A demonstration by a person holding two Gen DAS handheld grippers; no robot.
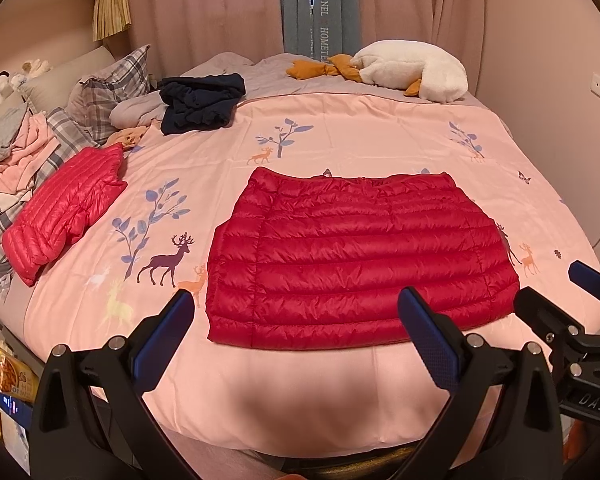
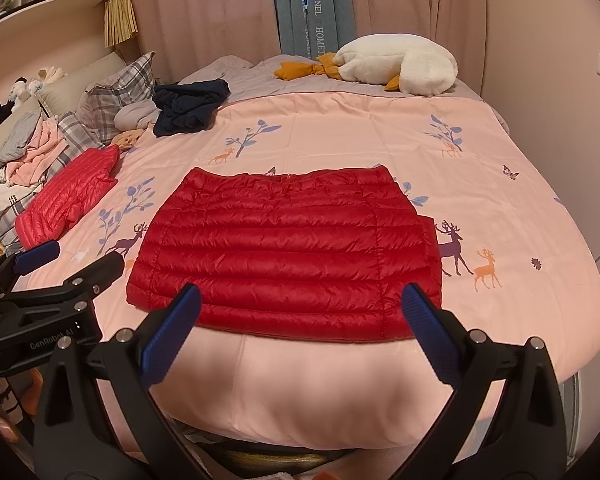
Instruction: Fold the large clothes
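A red quilted down jacket (image 1: 360, 256) (image 2: 288, 248) lies flat in a folded rectangle on the pink bedspread (image 1: 300, 132) (image 2: 340, 128), its hem toward me. My left gripper (image 1: 296, 308) hovers open above the near edge of the bed, just short of the jacket's hem, holding nothing. My right gripper (image 2: 300, 304) is open too, at the hem's near side, empty. Each gripper shows at the edge of the other's view: the right gripper (image 1: 548, 288) at the right, the left gripper (image 2: 72, 256) at the left.
A second, pinker down jacket (image 1: 66, 208) (image 2: 68, 200) lies folded at the left. A dark navy garment (image 1: 200, 102) (image 2: 188, 106) is bunched further back. Plaid pillows (image 1: 112, 84) and loose clothes pile up at the left. A white plush goose (image 1: 412, 70) (image 2: 396, 66) rests by the curtains.
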